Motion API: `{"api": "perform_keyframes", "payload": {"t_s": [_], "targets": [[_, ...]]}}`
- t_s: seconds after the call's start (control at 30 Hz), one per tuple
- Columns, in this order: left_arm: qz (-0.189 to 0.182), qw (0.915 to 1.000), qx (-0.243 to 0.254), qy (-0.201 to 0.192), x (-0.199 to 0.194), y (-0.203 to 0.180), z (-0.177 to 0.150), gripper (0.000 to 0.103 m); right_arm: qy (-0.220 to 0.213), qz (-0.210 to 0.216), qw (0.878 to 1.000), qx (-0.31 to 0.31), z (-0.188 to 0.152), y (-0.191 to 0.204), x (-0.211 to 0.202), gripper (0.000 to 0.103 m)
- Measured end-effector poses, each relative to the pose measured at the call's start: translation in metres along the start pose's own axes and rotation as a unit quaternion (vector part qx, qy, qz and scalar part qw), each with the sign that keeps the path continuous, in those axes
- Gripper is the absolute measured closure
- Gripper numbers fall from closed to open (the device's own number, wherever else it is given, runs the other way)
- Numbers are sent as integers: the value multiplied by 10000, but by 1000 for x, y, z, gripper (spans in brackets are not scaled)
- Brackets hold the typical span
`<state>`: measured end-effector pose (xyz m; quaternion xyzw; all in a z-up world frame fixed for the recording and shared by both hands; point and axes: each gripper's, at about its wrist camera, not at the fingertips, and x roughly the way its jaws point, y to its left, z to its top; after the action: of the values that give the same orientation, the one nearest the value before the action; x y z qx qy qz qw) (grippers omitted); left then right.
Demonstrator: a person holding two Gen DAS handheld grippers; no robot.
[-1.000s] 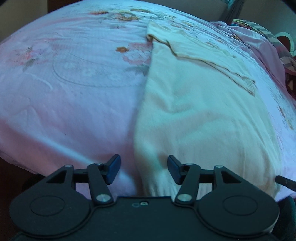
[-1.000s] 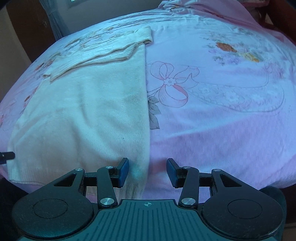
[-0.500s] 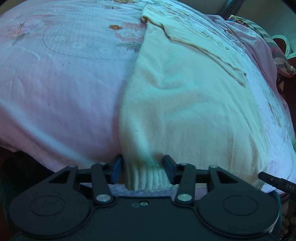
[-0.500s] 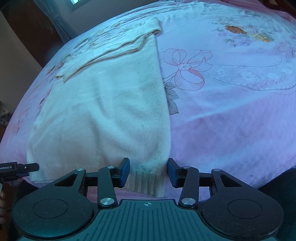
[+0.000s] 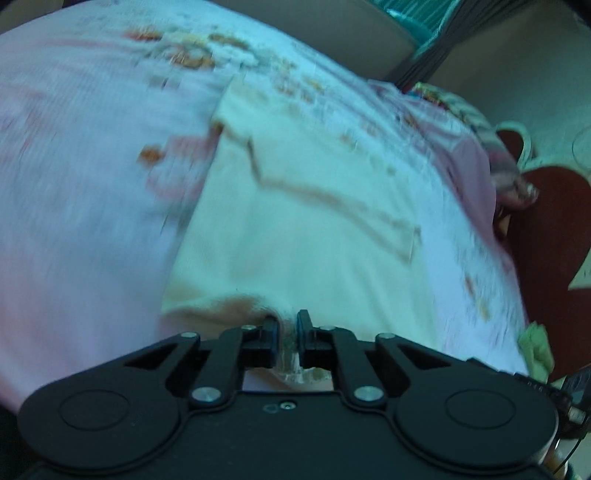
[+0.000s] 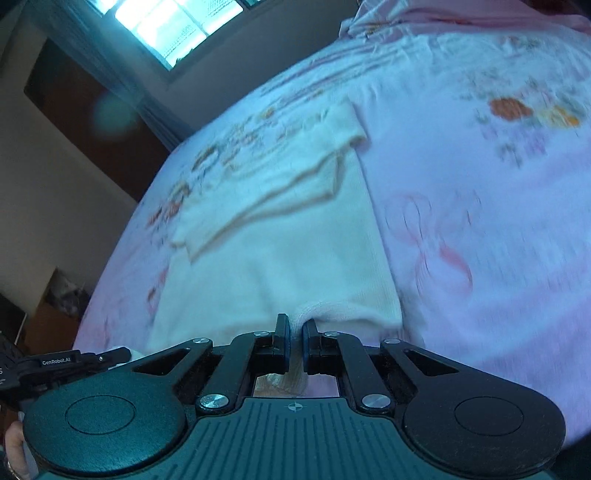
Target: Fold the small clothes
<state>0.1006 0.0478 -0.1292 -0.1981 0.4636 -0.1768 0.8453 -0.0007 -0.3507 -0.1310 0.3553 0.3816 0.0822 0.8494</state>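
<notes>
A cream knitted sweater [image 5: 314, 229] lies flat on the pink flowered bed sheet [image 5: 74, 184], with a sleeve [image 5: 332, 184] folded across its chest. My left gripper [image 5: 287, 321] is closing on the left corner of the bottom hem, and the cloth is pinched between its pads and lifted. In the right wrist view the same sweater [image 6: 280, 266] stretches away over the sheet [image 6: 480, 221]. My right gripper [image 6: 295, 325] is closing on the right hem corner, with a bunch of knit squeezed between its pads. Both views are blurred by motion.
The left gripper's body [image 6: 66, 360] shows at the lower left of the right wrist view. A patterned pillow [image 5: 480, 122] and a dark red object [image 5: 546, 221] sit at the bed's right side. A window [image 6: 166, 26] and a dark door [image 6: 92, 122] stand beyond the bed.
Both grippers went from open, astride the hem, to pinched on it. Both have risen and tipped up, and the hem corners have lifted off the sheet.
</notes>
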Motion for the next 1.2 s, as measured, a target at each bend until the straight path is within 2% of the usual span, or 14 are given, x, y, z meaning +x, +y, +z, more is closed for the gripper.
{"api": "perform_keyframes", "payload": {"t_s": [0.17, 0.27, 0.33, 0.43, 0.47, 0.53, 0.57, 0.6, 0.67, 0.77, 0.97, 1.03, 1.1, 1.2], "targets": [[338, 9994, -71, -64, 43, -5, 46, 91, -83, -199, 9995, 210, 44, -6, 46, 97], [700, 9974, -64, 169, 73, 1, 60, 81, -10, -495, 9986, 202, 60, -17, 75, 97], [1053, 9939, -8, 328, 84, 5, 62, 79, 155, -691, 9974, 129, 64, -22, 90, 97], [993, 9941, 197, 387, 80, 5, 61, 75, 130, -691, 9974, -121, 64, -19, 89, 97], [947, 9945, 267, 372, 75, 5, 61, 70, 120, -691, 9973, -238, 65, -16, 87, 95], [1016, 9935, 434, 274, 65, 5, 62, 56, 118, -665, 9972, -327, 67, -13, 84, 88], [1105, 9925, 486, 168, 60, 6, 62, 46, 100, -608, 9978, -241, 69, -14, 83, 77], [1155, 9919, 521, 73, 57, 7, 64, 42, 50, -536, 9985, -56, 71, -17, 82, 55], [1301, 9899, 567, -6, 56, 6, 68, 43, -117, -616, 9977, 257, 74, -23, 81, 34], [1252, 9907, 524, -69, 53, 7, 74, 44, -290, -864, 9958, 120, 80, -21, 76, 34], [1397, 9843, 1073, -120, 53, 8, 71, 45, -401, -1337, 9828, -1211, 70, 2, 67, 34], [1415, 9827, 1191, -115, 57, 8, 67, 46, -318, -1353, 9813, -1335, 64, 2, 74, 35], [1486, 9798, 1328, -155, 63, 6, 64, 47, -209, -1328, 9815, -1361, 60, 0, 82, 44], [1536, 9751, 1591, -166, 72, 0, 63, 47, -135, -1342, 9798, -1476, 58, 0, 92, 44]]}}
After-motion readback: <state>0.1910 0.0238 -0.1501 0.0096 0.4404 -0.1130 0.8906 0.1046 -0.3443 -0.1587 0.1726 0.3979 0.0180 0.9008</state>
